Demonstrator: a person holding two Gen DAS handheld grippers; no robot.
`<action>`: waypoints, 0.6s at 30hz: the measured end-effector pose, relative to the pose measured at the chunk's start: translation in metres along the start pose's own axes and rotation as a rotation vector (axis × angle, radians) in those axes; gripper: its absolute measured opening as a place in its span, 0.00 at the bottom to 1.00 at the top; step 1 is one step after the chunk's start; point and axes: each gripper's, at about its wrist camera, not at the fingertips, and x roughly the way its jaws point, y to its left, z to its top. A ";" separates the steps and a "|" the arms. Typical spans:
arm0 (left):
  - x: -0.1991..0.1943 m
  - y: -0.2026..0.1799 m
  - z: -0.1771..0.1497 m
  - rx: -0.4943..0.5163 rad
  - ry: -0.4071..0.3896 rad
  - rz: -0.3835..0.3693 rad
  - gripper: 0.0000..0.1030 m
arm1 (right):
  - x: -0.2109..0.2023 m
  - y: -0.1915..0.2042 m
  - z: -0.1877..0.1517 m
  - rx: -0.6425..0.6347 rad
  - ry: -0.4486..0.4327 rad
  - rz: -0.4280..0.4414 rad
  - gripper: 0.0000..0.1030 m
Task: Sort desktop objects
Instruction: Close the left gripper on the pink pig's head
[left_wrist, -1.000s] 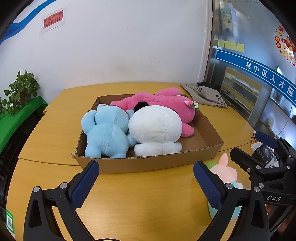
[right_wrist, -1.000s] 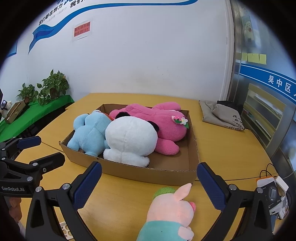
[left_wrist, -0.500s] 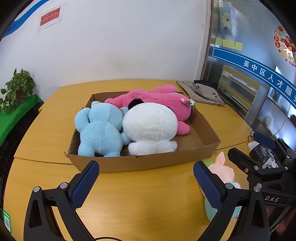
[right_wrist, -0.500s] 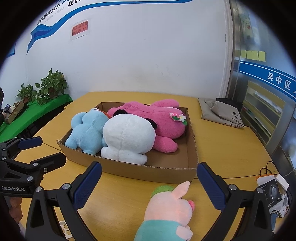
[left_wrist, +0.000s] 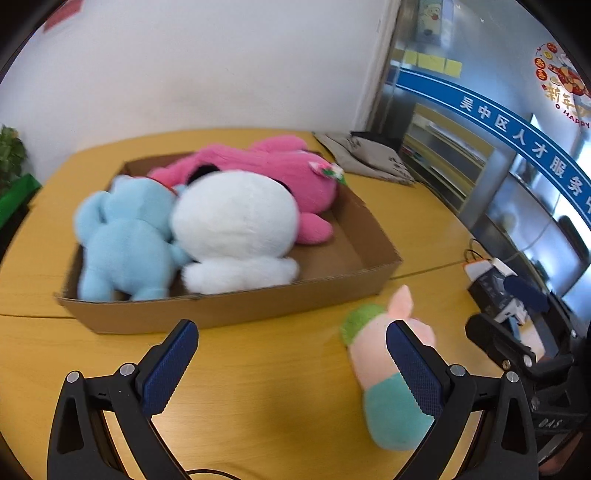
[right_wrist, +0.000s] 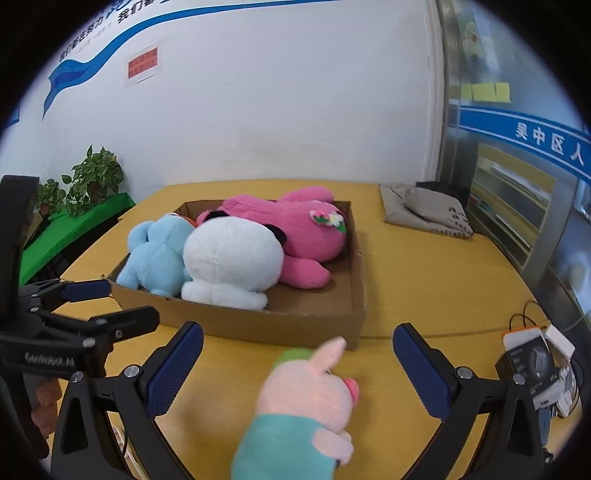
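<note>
**Pink pig plush: position relative to both grippers**

Pink and teal, the pig (right_wrist: 306, 402) lies on the yellow table (right_wrist: 424, 266), outside the box (right_wrist: 258, 321) and just beside its near wall. It is the only plush not yet in the box.

**Right gripper.** The right gripper (right_wrist: 297, 363) is spread wide and grips nothing. The pig lies directly ahead, centred between the two blue pads (right_wrist: 173, 365), with clear table on either side of it. Its long axis runs roughly along the gripper's forward line: teal body nearest, head and ear pointing away toward the box. The pads therefore face the pig's flanks, across its short axis.

**Left gripper.** The left gripper (left_wrist: 291, 365) is also fully parted and empty. From here the pig (left_wrist: 384, 373) lies off to the right, partly hidden behind the right pad (left_wrist: 413, 373), not between the pads. The box sits ahead and slightly left.

**Assessment.** The right gripper is the nearer and better aligned. A short advance followed by closing should clamp the body. The box then lies straight ahead; free floor shows at its right end, beside the pink rabbit (right_wrist: 295, 236).

**Caution.** Soft plush compresses. A clamp on the teal edge alone may slip.
</note>
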 end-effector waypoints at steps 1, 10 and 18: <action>0.012 -0.004 -0.001 -0.008 0.031 -0.031 1.00 | -0.001 -0.009 -0.008 0.018 0.009 -0.009 1.00; 0.100 -0.050 -0.007 0.020 0.252 -0.234 1.00 | 0.023 -0.034 -0.086 0.095 0.210 0.034 1.00; 0.134 -0.060 -0.019 0.011 0.327 -0.271 1.00 | 0.046 -0.039 -0.097 0.138 0.288 0.201 0.98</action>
